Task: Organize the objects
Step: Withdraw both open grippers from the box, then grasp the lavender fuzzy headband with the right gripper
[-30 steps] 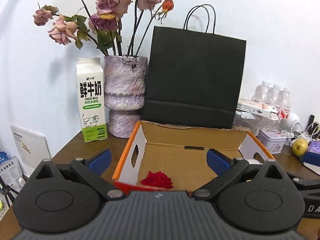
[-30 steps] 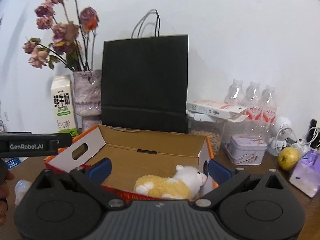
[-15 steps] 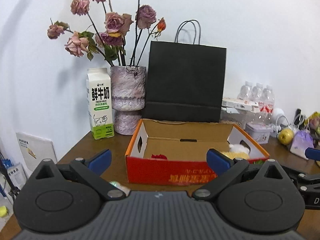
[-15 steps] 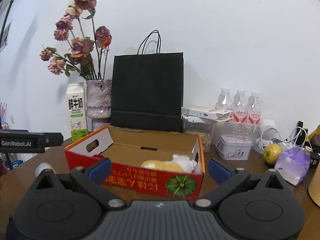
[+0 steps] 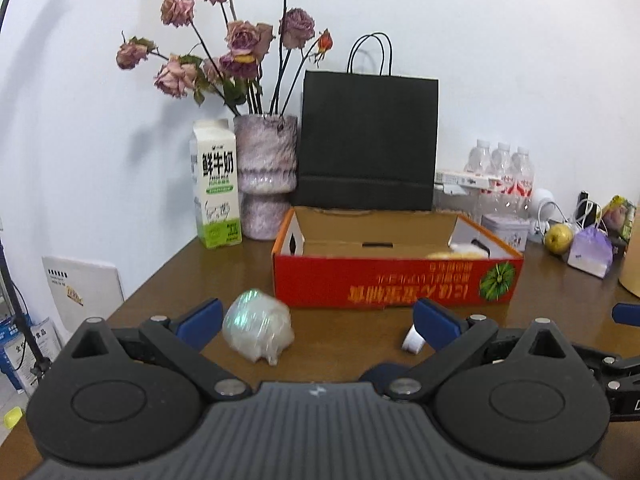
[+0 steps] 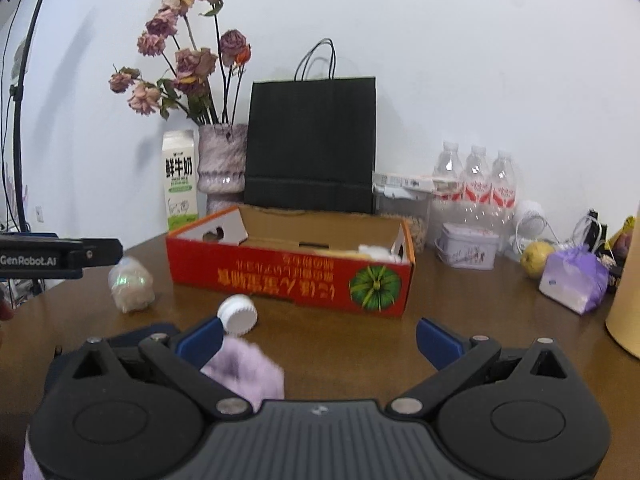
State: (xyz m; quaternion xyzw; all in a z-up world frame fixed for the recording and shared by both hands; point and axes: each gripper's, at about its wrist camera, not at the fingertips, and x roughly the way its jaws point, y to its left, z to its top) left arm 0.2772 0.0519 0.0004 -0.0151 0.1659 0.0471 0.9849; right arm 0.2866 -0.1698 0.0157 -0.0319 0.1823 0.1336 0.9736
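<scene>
A red-orange cardboard box (image 5: 396, 280) (image 6: 288, 276) stands open on the brown table, with a plush sheep's top (image 5: 460, 254) (image 6: 376, 252) showing inside at the right. A clear wrapped bundle (image 5: 258, 326) (image 6: 130, 284) lies in front of the box at the left. A white jar (image 6: 238, 314) (image 5: 412, 342) lies on its side nearby. A lilac soft item (image 6: 248, 376) lies just inside my right gripper's left finger. My left gripper (image 5: 318, 320) and right gripper (image 6: 318, 338) are open and empty, held back from the box.
Behind the box stand a milk carton (image 5: 216, 184), a vase of dried roses (image 5: 266, 176) and a black paper bag (image 5: 366, 140). At the right are water bottles (image 6: 476, 184), a tin (image 6: 468, 246), a yellow fruit (image 6: 536, 258) and a lilac pouch (image 6: 574, 280).
Both grippers have pulled back and lowered from above the box. The box now shows its front face, and the bundle, jar and lilac item have come into view.
</scene>
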